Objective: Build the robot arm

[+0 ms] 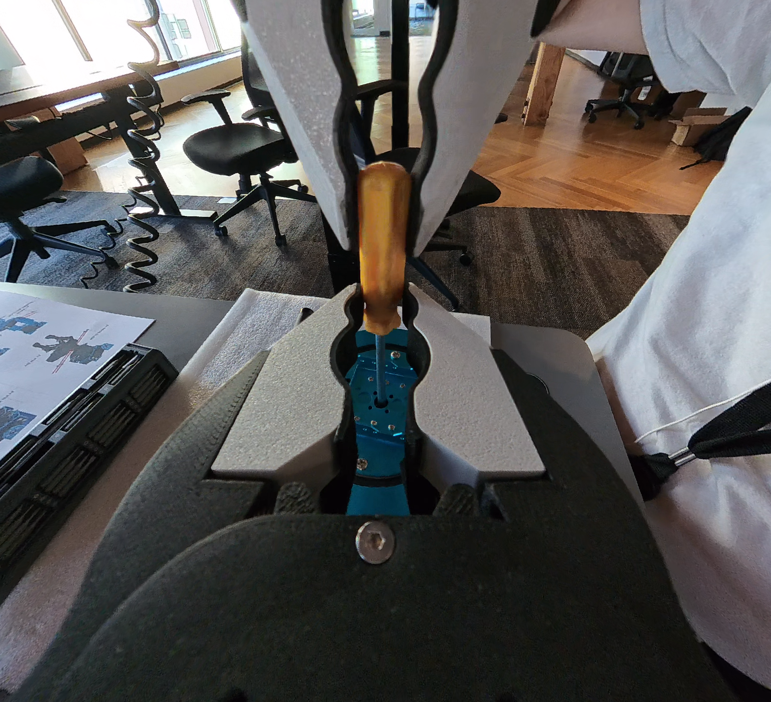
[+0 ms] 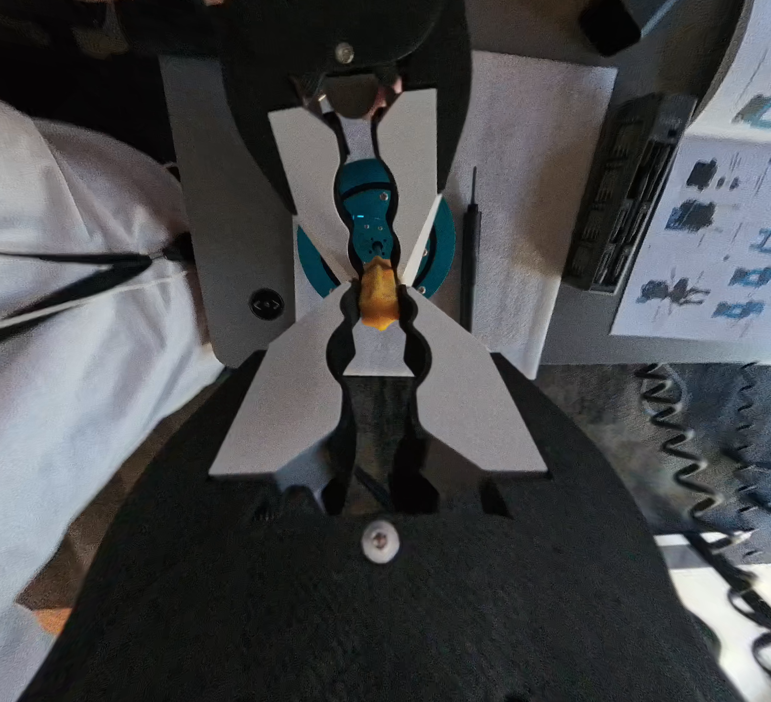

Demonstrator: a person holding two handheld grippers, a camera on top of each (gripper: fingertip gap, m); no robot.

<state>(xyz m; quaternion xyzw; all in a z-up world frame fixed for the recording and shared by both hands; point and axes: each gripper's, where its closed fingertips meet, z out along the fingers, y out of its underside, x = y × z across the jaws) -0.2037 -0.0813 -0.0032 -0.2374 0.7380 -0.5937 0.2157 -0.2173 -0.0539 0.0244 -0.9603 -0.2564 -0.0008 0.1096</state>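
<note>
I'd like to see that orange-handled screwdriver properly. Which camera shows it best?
The left wrist view: the screwdriver appears side-on, the whole handle held in the right tongs and the thin shaft reaching down into a hole in the blue part. The right wrist view looks down its length, so only the handle end shows, blurred, and little shaft.

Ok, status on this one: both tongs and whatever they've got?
Right tongs shut on orange-handled screwdriver, shaft upright in blue metal part. Left tongs shut around that part. Black screwdriver lies beside, clear.
</note>
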